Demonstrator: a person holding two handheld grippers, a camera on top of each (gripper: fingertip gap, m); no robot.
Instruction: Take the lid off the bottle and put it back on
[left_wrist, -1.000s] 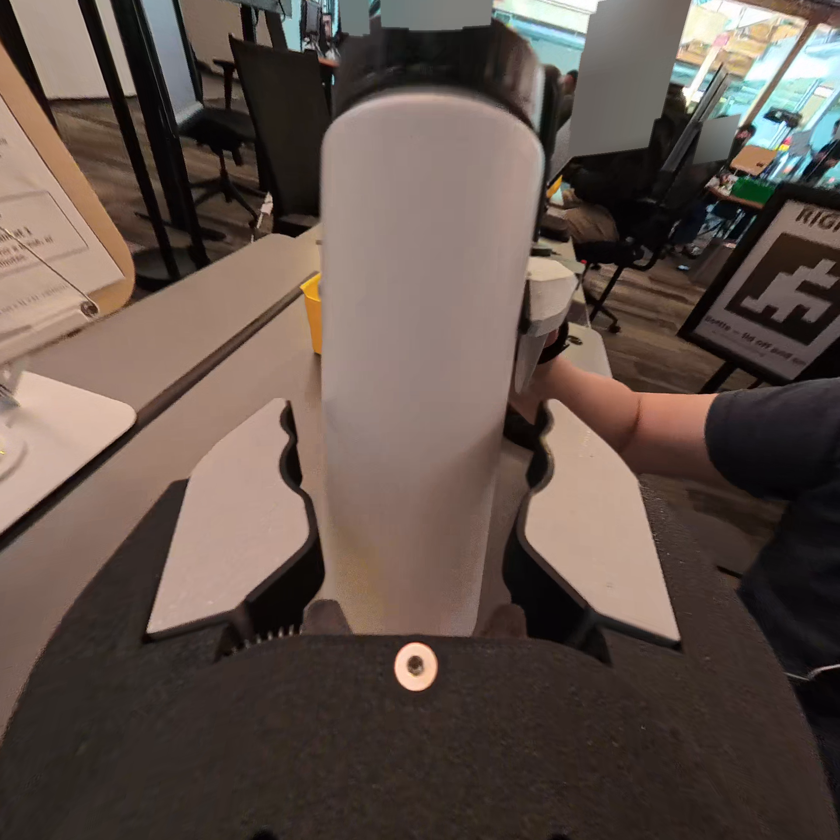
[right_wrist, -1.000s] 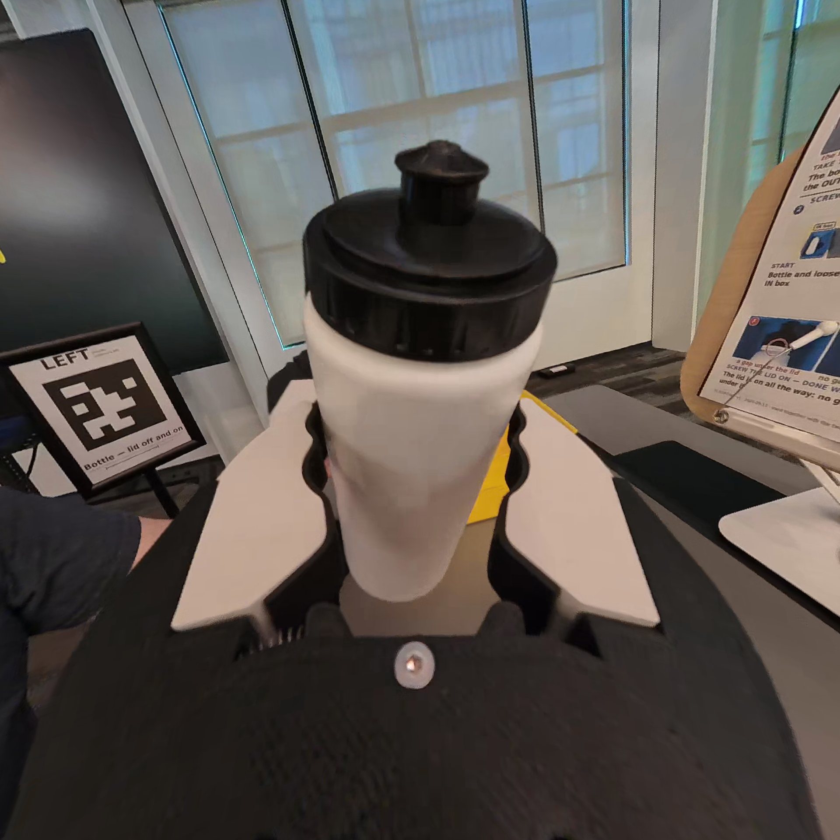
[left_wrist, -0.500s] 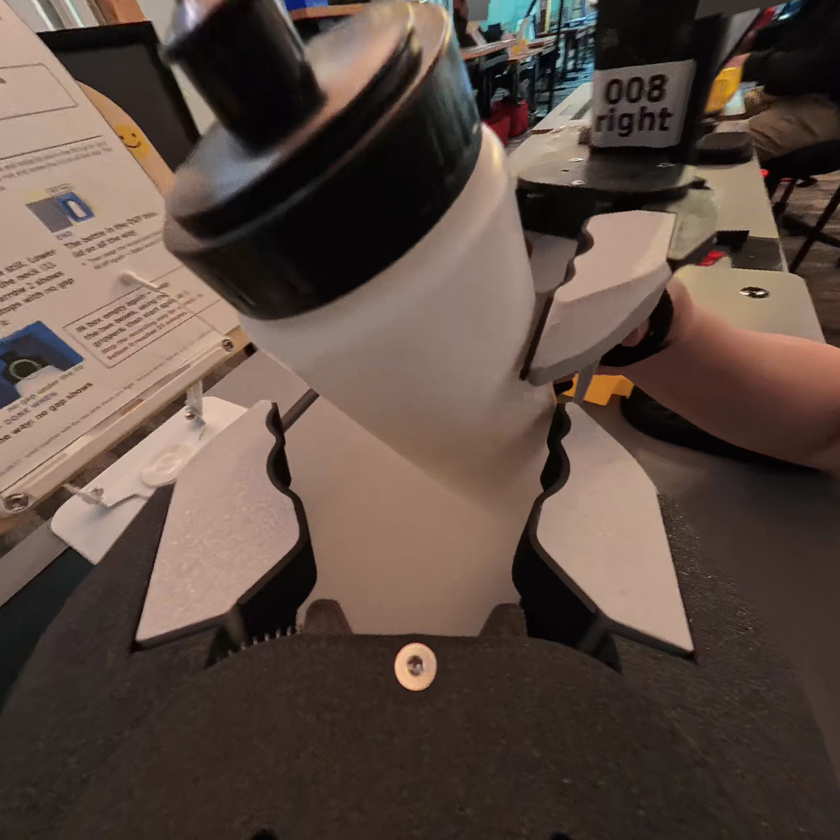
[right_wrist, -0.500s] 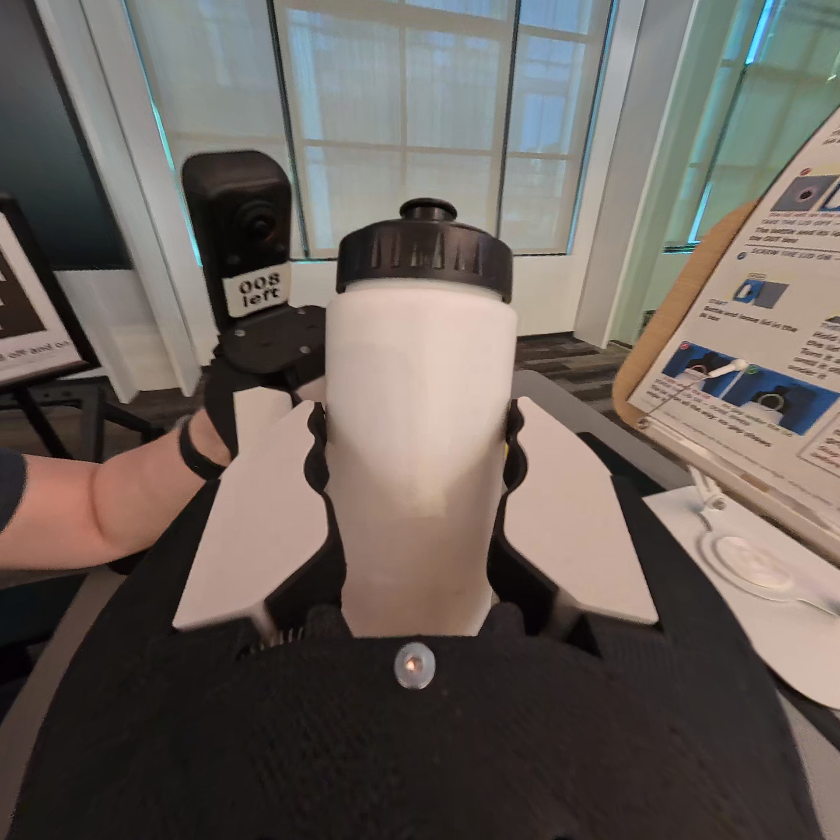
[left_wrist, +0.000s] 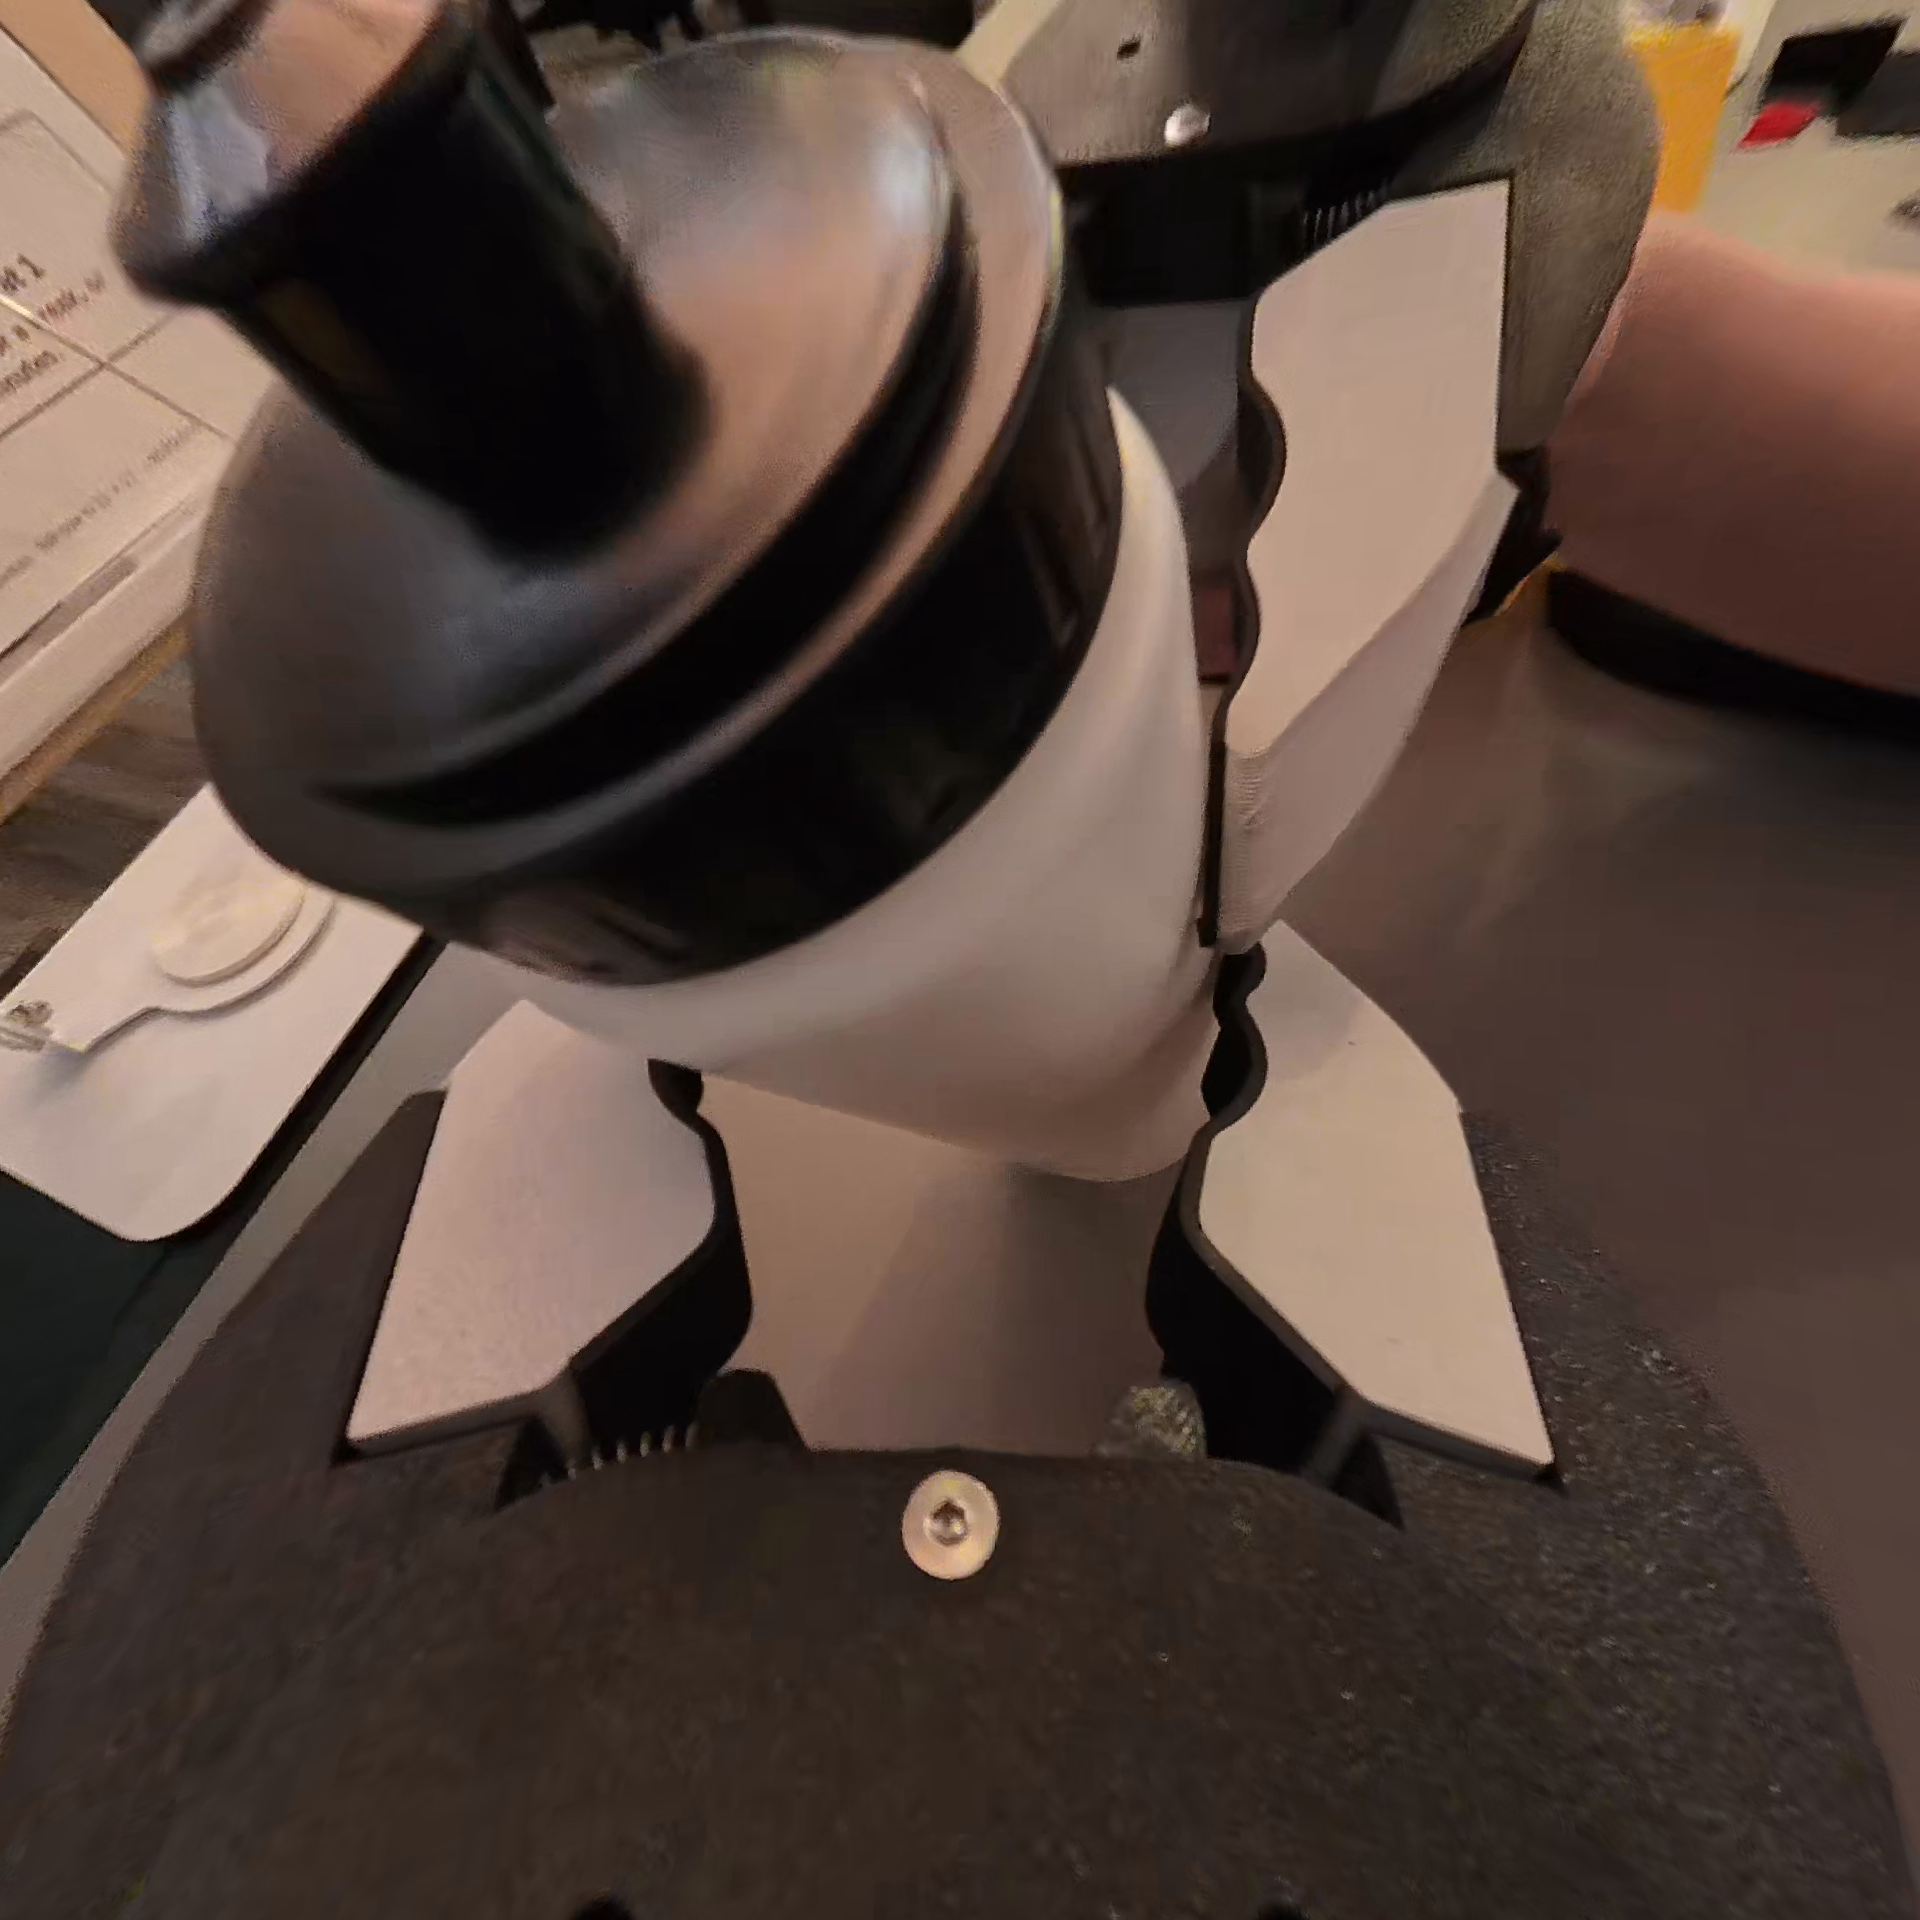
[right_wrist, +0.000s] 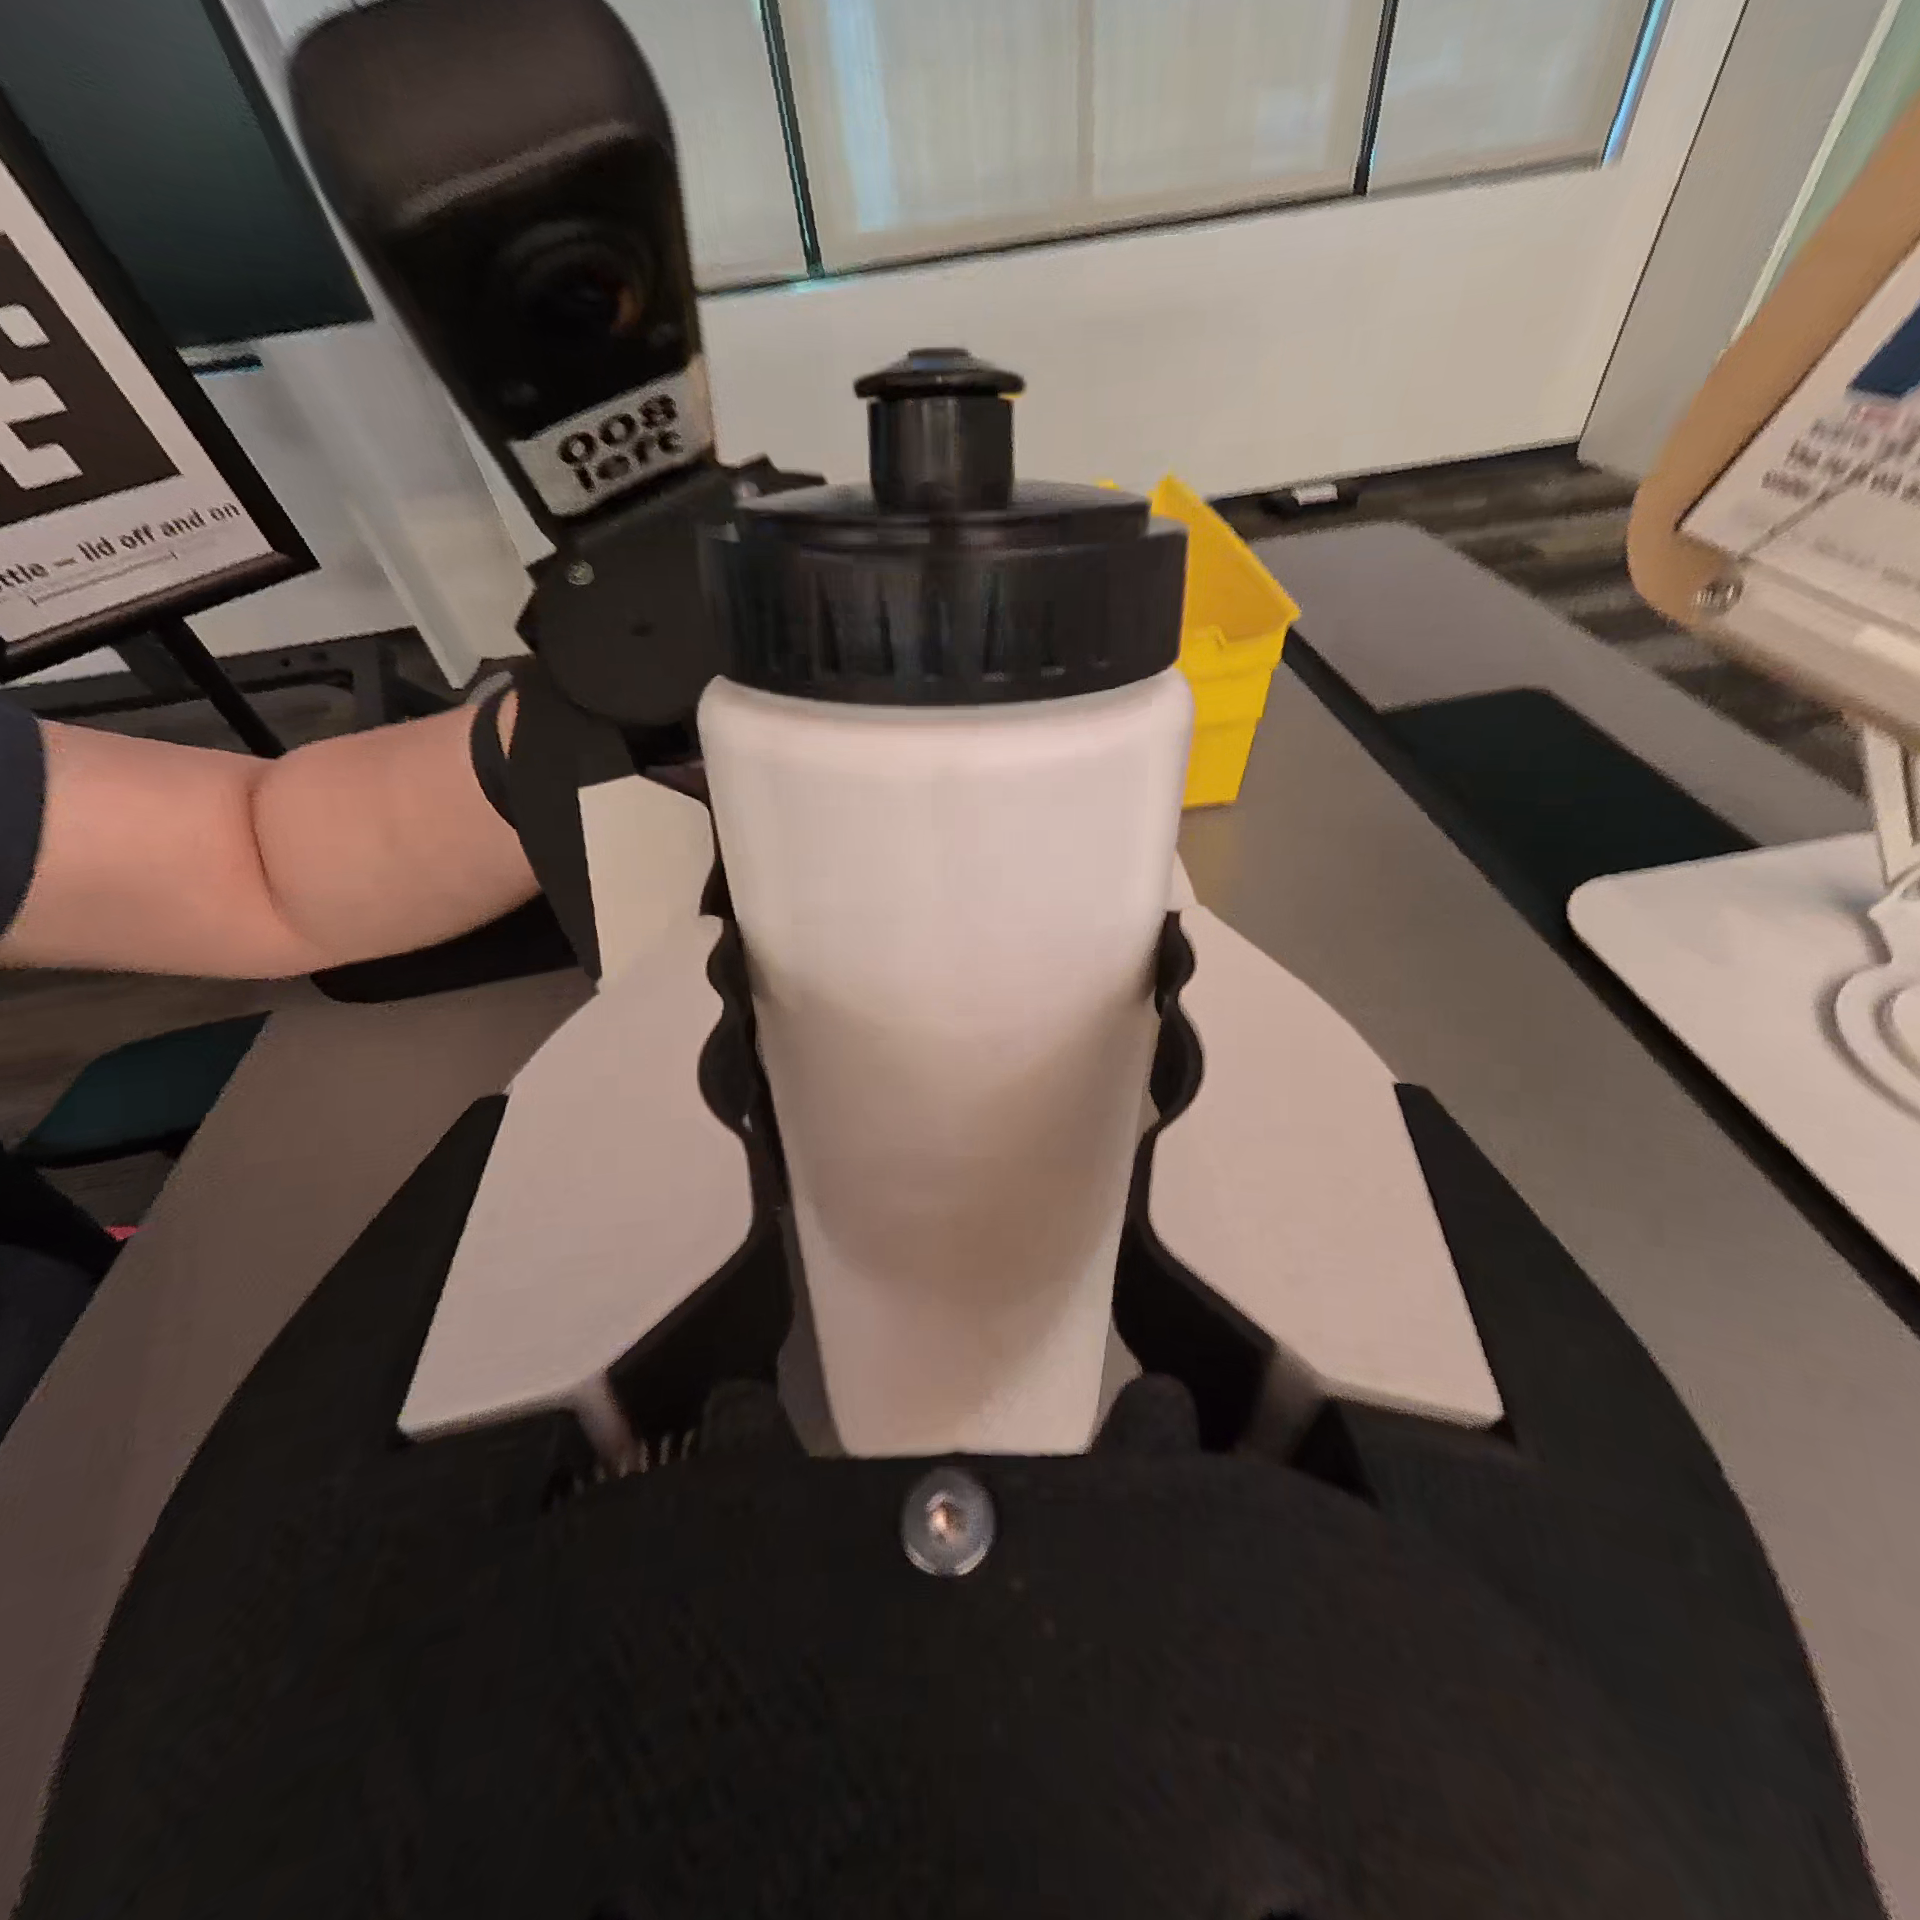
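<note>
Your right tool (right_wrist: 951, 1049) is clenching the white squeeze bottle (right_wrist: 945, 935) mid-body; your left tool (left_wrist: 956, 1132) is hanging released. The soft wall likely dents, so grip the ribbed black lid (right_wrist: 951, 613).

The bottle (right_wrist: 951, 977) is a plain white plastic cylinder, standing close to upright in the right wrist view and held off the grey worktop (right_wrist: 1455, 935). The right tool (right_wrist: 951, 1039) grips its lower body, a finger pressed against each side. Its lid (right_wrist: 956, 603) is black, with a ribbed skirt and a pull spout on top, and sits fully on the neck with no gap showing. From the left wrist view the bottle (left_wrist: 997, 935) leans towards the camera, the lid (left_wrist: 644, 582) blurred and large, its shoulder between the left tool's fingers (left_wrist: 1340, 1268).
</note>
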